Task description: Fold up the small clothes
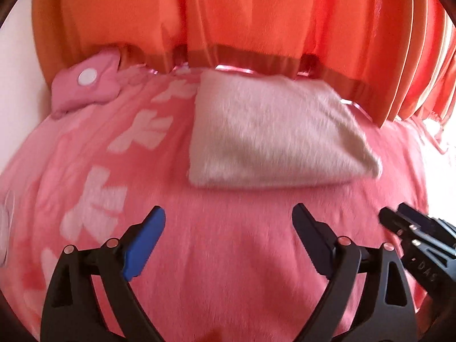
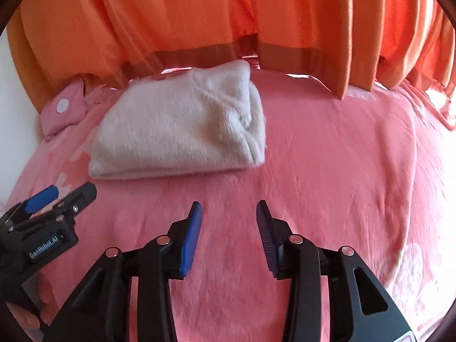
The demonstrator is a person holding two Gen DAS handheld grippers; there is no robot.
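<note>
Left gripper [image 1: 229, 222] nearest, fingers spread wide, nothing between them, hovering over pink blanket [image 1: 228, 256]. Right gripper [image 2: 229, 218] just beside it, fingers parted narrower, also holding nothing. Folded white garment [image 2: 182, 125] lies flat on blanket beyond both grippers, apart from them, near orange curtain [image 2: 199, 14] hem. Pink pouch with white dot [image 1: 85, 91] sits left of garment, close to curtain. White cross-shaped prints on blanket between pouch and garment.
</note>
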